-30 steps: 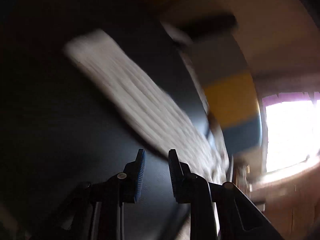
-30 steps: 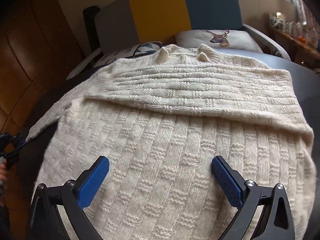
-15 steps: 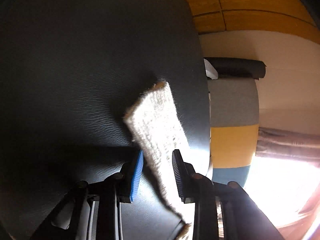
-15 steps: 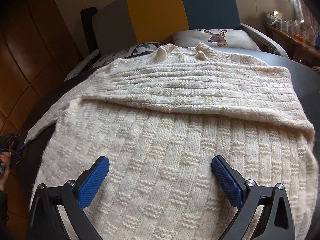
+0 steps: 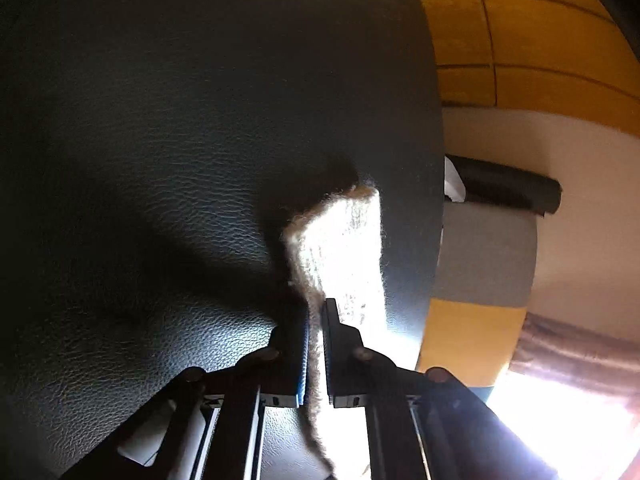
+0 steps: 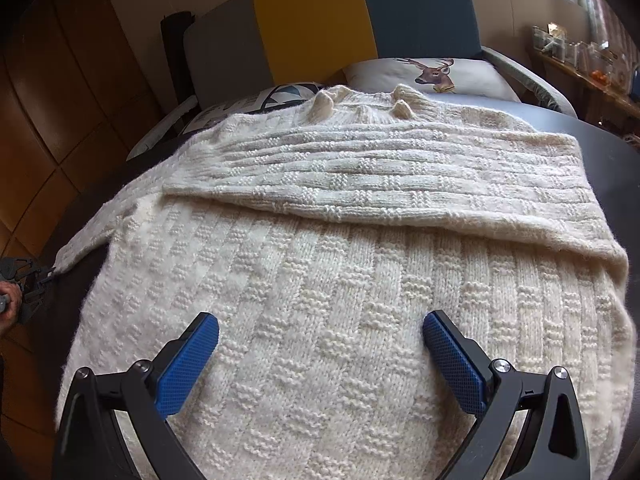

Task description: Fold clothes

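Left hand-held gripper (image 5: 316, 320) pinches the sweater (image 6: 340, 272) sleeve cuff (image 5: 340, 248) over the black bench (image 5: 160, 160); right hand-held gripper (image 6: 320, 340) spread wide above sweater body.

Left view dim, window (image 5: 560, 420) glare blown out (fisheye-curved edges); right view evenly daylit, sharp.

Your cream basket-weave knit sweater (image 6: 344, 280) lying flat under your wide-open right tongs (image 6: 320, 344), one sleeve (image 6: 360, 184) folded across the chest, other sleeve's cuff (image 5: 340, 248) pinched in your left tongs (image 5: 316, 320)
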Tool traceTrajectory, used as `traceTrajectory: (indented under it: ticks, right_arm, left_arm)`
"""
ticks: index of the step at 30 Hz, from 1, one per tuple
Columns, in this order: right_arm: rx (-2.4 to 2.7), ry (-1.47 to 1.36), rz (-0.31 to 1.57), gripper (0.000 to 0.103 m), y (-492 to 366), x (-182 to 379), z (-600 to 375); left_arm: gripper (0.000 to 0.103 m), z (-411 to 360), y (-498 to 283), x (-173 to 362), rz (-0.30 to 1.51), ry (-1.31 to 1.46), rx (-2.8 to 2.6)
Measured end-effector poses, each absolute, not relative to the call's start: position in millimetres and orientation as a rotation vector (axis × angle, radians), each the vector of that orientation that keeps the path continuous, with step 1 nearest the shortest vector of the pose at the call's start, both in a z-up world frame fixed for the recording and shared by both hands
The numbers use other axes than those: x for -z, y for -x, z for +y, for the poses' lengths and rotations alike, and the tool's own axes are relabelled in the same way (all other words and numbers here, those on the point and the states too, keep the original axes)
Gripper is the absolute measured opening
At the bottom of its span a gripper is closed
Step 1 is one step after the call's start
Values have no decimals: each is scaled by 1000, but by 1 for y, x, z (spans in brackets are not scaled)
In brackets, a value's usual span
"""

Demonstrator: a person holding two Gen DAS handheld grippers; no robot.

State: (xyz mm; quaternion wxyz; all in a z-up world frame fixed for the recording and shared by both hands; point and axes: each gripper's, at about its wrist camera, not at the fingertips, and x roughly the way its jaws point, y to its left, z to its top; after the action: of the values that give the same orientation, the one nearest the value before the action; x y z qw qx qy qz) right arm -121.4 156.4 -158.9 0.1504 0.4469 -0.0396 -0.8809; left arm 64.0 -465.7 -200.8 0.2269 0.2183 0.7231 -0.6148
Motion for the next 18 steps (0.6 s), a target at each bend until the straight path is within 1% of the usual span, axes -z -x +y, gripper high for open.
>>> traceTrajectory:
  ticks: [1,4,6,10,14,18]
  right_arm:
    - [2529,-1291,-103,103,122,159,155]
    - [2534,-1329,8,103,122,161,145]
    - [2546,-1336,54,103,121,161,140]
    - [2544,-1308,-27,103,120,159,149]
    - [2535,-1274,-160,103,120,157,160]
    - [2532,-1260,-184,103,119,155,161]
  left_arm:
    - [5,-463,-63,198,1970,-611,1710]
    - [5,-456,-58,190,1902,-641,1765]
    - [5,-446,-50,174,1850,-663,1863]
    - [5,-411,-26,137,1810,-685,2062]
    - [5,-354,11,99,1780,-747,2268]
    - [5,-289,49,76,1773,-861,2439]
